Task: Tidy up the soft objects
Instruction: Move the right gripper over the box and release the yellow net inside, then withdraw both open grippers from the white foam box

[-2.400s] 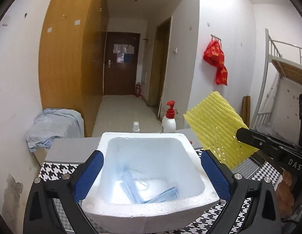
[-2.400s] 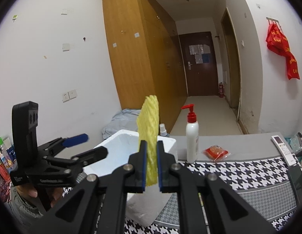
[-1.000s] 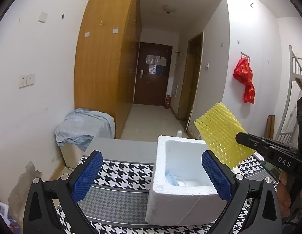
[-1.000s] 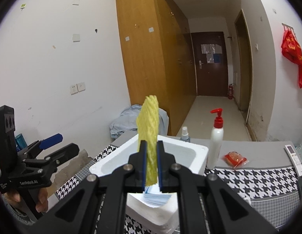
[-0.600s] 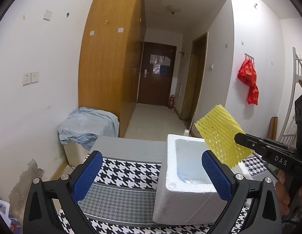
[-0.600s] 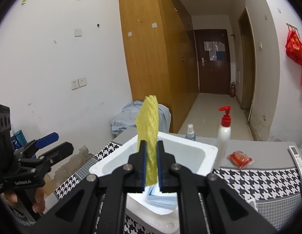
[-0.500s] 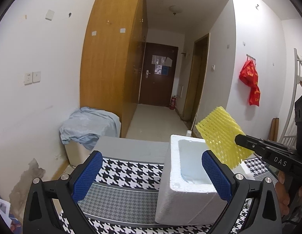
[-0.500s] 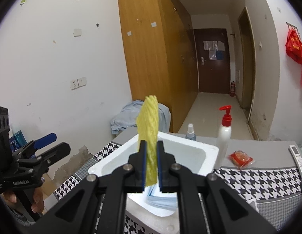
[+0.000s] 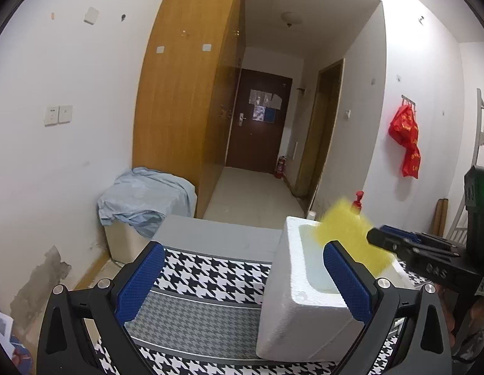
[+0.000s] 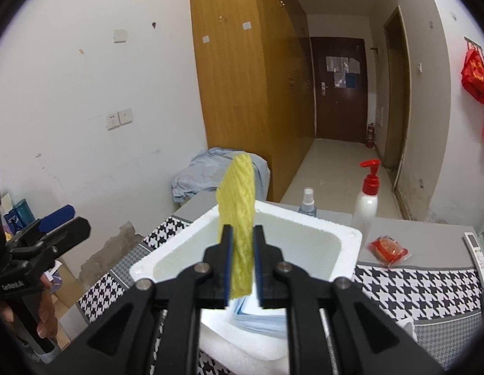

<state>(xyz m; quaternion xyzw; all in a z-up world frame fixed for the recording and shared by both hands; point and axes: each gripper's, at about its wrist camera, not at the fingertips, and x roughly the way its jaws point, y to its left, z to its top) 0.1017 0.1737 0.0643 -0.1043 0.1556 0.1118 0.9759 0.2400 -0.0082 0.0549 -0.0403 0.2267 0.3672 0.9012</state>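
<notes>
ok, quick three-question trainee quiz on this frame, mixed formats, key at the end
1. True or false: the left gripper has its jaws wide apart with nothing between the pads.
2. Multiple choice: the yellow foam net is A) lying on the houndstooth cloth, B) between the right gripper pads over the white foam box, C) hanging on the wall hook.
3. Fill in: the stack already lying in the box is made of blue ____.

Key
1. True.
2. B. The right jaws have just been opening, and the net looks blurred in the left wrist view, so it appears to be coming free.
3. Face masks.
</notes>
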